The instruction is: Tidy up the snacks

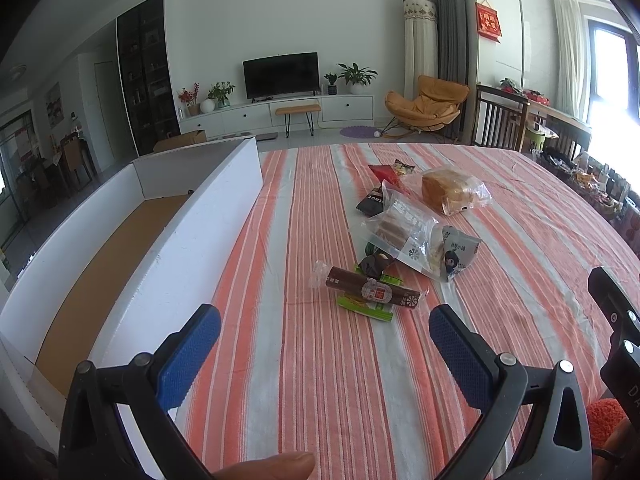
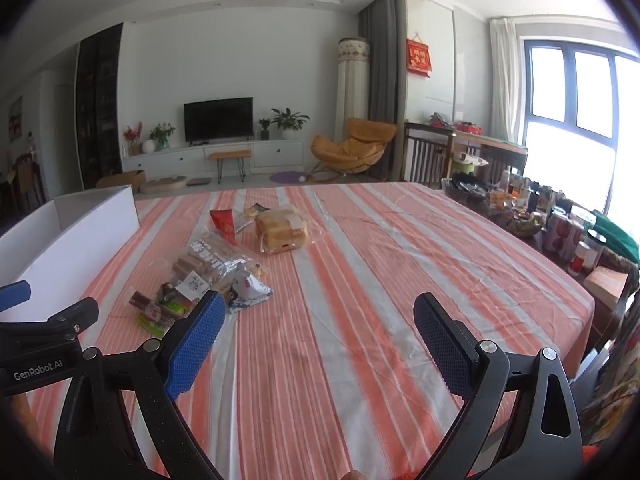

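Note:
Several wrapped snacks lie in a loose pile on the striped tablecloth (image 1: 320, 360). Nearest me is a brown sausage stick (image 1: 370, 289) on a green packet (image 1: 366, 307). Behind it are a clear biscuit pack (image 1: 402, 226), a grey-blue triangular pouch (image 1: 458, 254), a bagged bread loaf (image 1: 450, 192) and a red packet (image 1: 384, 173). A white cardboard box (image 1: 188, 240) with a brown floor stands open at the left. My left gripper (image 1: 325, 336) is open, just short of the sausage stick. My right gripper (image 2: 319, 325) is open over bare cloth, right of the pile (image 2: 208, 276).
The right table edge (image 2: 576, 280) borders a crowded side surface with cans, jars and bowls (image 2: 560, 232). A wooden chair back (image 1: 500, 118) stands beyond the far edge. The right gripper's body (image 1: 616, 320) shows at the right of the left wrist view. Bare cloth lies in front and to the right.

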`<move>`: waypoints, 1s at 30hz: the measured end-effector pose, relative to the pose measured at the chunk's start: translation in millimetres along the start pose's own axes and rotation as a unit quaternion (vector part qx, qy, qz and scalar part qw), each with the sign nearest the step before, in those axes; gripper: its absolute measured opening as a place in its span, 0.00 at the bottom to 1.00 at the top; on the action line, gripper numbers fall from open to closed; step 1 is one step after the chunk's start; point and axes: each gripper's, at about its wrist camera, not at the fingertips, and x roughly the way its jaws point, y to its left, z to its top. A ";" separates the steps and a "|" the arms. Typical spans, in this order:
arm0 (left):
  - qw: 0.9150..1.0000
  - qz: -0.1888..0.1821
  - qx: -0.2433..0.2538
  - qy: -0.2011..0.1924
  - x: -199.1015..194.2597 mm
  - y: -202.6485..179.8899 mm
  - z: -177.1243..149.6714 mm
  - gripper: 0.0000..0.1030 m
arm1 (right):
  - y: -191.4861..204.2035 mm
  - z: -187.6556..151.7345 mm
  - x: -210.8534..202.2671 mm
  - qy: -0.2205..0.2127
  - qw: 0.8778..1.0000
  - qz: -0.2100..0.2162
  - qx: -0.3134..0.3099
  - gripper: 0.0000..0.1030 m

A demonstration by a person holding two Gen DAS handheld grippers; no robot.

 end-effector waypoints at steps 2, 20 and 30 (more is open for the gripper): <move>1.000 0.000 0.000 0.001 0.3 -0.4 -0.6 1.00 | 0.6 -0.7 0.6 -0.001 1.000 0.000 0.000 0.94; 1.000 0.001 -0.003 0.009 8.3 -1.3 -5.0 1.00 | 1.5 0.0 0.6 -0.001 1.000 0.000 -0.001 0.94; 1.000 0.001 -0.004 0.009 9.0 -1.5 -5.1 1.00 | 2.2 0.3 0.6 -0.001 1.000 0.000 -0.001 0.94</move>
